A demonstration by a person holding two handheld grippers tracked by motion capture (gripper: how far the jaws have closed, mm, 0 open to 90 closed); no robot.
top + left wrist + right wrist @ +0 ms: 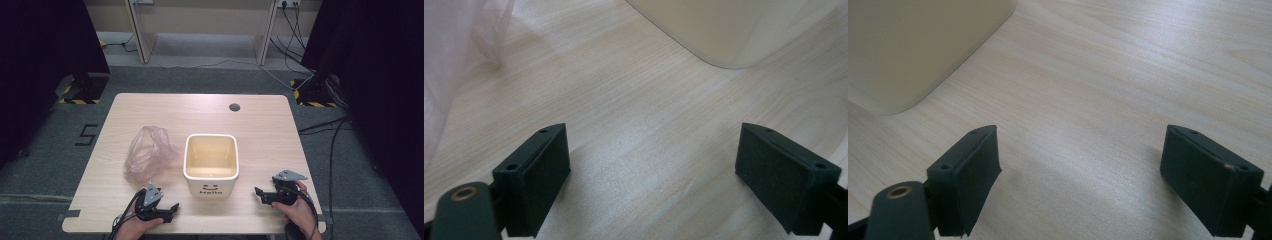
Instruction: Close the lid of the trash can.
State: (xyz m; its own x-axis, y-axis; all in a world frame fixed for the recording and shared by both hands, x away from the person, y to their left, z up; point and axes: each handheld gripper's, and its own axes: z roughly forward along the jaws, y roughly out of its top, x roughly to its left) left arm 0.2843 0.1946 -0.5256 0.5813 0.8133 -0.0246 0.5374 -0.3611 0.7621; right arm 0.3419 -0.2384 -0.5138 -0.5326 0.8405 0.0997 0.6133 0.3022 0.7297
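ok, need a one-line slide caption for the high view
Start pose: both hand-held grippers, left and right, open near the table's front edge, flanking an empty bin; crumpled plastic bag at its left.

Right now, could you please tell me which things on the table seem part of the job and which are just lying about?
Likely in the job, as a guess:
- cream bin, open and empty
- pink plastic bag, crumpled left of it
- both hand-held grippers, left and right, open

Just there:
- dark grommet hole
- floor cables
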